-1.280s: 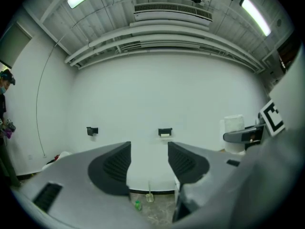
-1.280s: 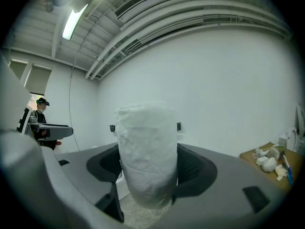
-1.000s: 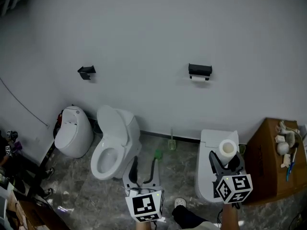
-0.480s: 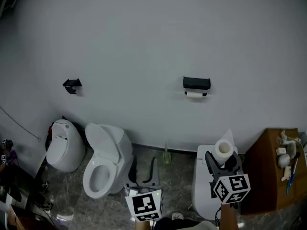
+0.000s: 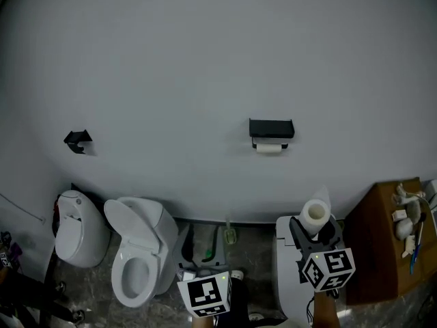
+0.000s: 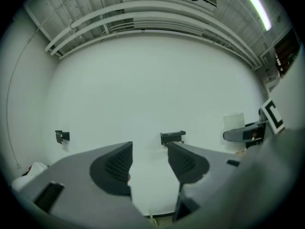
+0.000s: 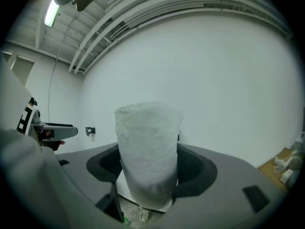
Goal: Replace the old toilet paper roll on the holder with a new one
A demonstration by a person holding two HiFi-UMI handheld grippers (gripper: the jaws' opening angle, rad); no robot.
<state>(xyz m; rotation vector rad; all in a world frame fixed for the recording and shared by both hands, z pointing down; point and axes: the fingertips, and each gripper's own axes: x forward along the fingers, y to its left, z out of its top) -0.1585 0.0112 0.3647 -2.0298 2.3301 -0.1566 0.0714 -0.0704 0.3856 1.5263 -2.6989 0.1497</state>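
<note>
A new roll [image 7: 148, 151] of white paper is held upright in the right gripper [image 7: 150, 168]. Its two jaws are pressed against the sides of the roll, which stands well above them. The roll is probably gripped at its lower part so that the hollow core stays free at the top. It is carried low at the near right, in front of a white toilet [image 5: 285, 251], beside a brown cabinet [image 5: 379, 238]. The left gripper [image 6: 148, 163] is held near the middle. Its jaws are spread apart and nothing is between them; only the far wall [image 5: 205, 60] is seen through the gap. This gripper seems to be left empty so that the old roll [image 5: 269, 148] can be taken out with it. The old roll hangs as a small white piece under the black holder [image 5: 271, 128], which is fixed on the far wall, well apart from both grippers. How much paper remains on it cannot be told. The exchange is judged as not yet begun, and an approach to the holder is needed first.
</note>
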